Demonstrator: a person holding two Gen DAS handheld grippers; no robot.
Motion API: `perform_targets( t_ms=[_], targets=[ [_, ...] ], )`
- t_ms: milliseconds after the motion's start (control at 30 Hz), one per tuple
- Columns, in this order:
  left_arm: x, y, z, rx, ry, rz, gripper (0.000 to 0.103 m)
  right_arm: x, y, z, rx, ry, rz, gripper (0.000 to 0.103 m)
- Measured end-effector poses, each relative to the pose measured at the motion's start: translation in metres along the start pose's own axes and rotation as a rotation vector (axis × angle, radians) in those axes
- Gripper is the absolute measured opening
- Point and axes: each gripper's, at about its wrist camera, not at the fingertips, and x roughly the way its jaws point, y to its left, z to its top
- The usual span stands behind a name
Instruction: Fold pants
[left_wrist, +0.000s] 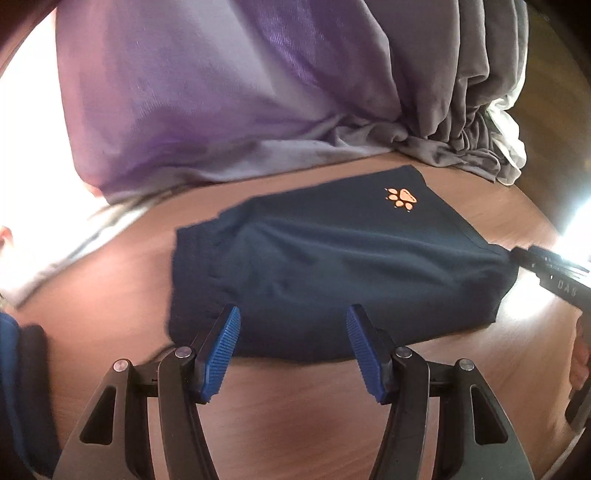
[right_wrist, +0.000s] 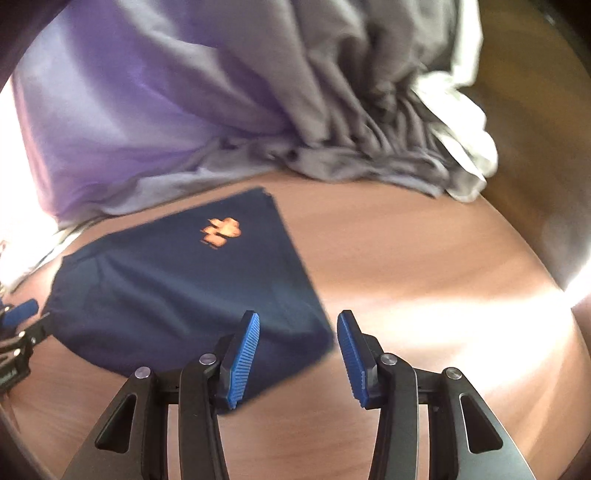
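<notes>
Dark navy pants (left_wrist: 332, 266), folded into a compact block with an orange paw print (left_wrist: 402, 198), lie flat on the brown table. My left gripper (left_wrist: 293, 314) is open and empty just above the block's near edge. The pants also show in the right wrist view (right_wrist: 177, 295), left of centre. My right gripper (right_wrist: 298, 321) is open and empty over the block's near right corner. The right gripper's body shows at the right edge of the left wrist view (left_wrist: 554, 280); the left gripper shows at the left edge of the right wrist view (right_wrist: 18, 332).
A heap of purple cloth (left_wrist: 207, 103) and grey cloth (left_wrist: 461, 110) lies along the far side of the wooden table (right_wrist: 424, 280). A white cloth (right_wrist: 469, 147) lies at its right end. Bright glare falls on the table's right side.
</notes>
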Motion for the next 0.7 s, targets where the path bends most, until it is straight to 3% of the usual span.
perform_targets(
  t_ms=[100,333,700],
  targets=[
    [0.010,-0.009,0.000,-0.003,0.019,-0.022,0.059,0.007,-0.015,-0.006,0.029,0.019,-0.012,0.044],
    [0.027,-0.018,0.000,0.044,0.037,0.011,0.059,0.019,-0.022,-0.005,0.118,0.022,0.072,0.044],
    [0.040,-0.019,-0.009,0.063,0.071,0.029,0.059,0.028,-0.017,-0.011,0.089,0.039,0.047,0.044]
  ],
)
